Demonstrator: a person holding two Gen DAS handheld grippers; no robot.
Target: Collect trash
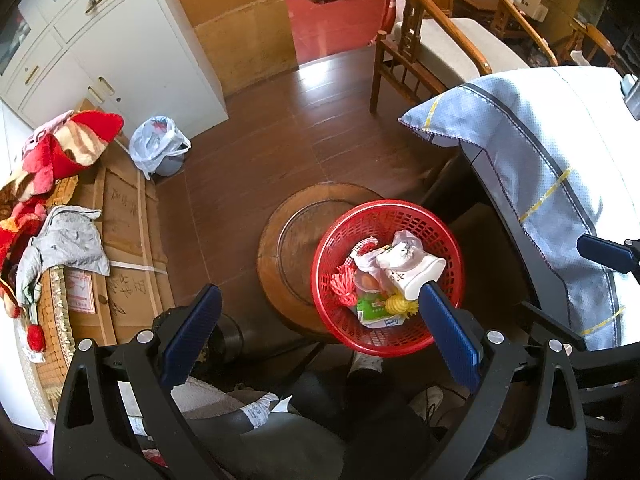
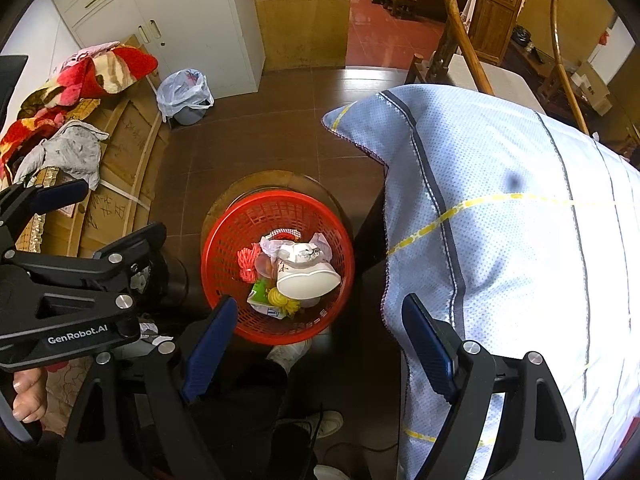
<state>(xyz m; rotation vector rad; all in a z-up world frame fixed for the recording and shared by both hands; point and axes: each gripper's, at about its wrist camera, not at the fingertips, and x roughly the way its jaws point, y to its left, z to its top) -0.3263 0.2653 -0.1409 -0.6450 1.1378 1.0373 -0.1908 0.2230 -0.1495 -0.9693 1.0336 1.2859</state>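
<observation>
red basket (image 2: 224,248) on round wooden stool (image 1: 280,248)

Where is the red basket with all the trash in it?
The red basket sits on a round wooden stool on the floor, low in both wrist views, just left of the blue cloth and below the open grippers.

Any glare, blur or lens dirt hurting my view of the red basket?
Left wrist view: red basket sharp, evenly lit; window glare only on the far floor. Right wrist view: basket clear, dark smudge over the blue cloth, fisheye bending at the edges.
</observation>
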